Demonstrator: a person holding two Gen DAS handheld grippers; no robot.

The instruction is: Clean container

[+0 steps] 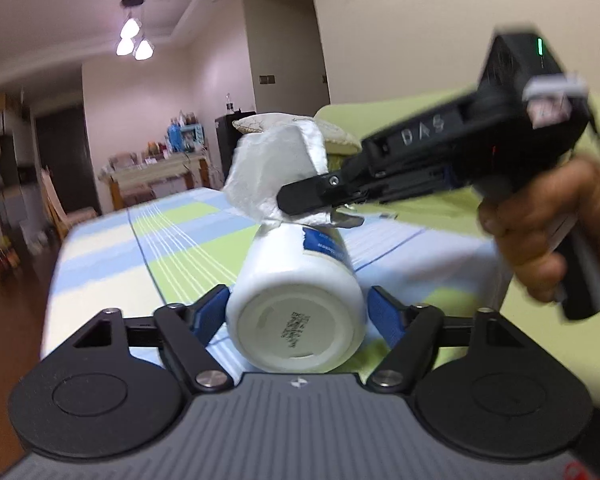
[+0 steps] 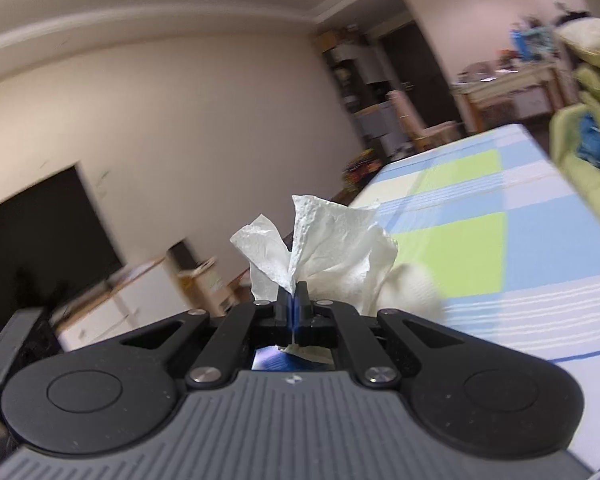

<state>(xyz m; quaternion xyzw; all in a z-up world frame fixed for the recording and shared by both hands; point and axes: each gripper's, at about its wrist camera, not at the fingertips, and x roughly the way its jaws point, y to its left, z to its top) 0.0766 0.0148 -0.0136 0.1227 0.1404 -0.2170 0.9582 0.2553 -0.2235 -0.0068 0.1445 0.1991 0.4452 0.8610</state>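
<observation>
Left gripper point(image 1: 298, 312) clamps the white container point(image 1: 296, 300) base-first w/ long axis pointing away over the checked cloth point(image 1: 172, 240), right gripper point(image 2: 293, 300) pinched tight on a tissue point(image 2: 328, 240) at its far end.

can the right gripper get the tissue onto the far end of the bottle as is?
Probably yes. The right gripper grips the tissue, already at the far end of the white bottle, which the left gripper holds steady; nothing between.
</observation>
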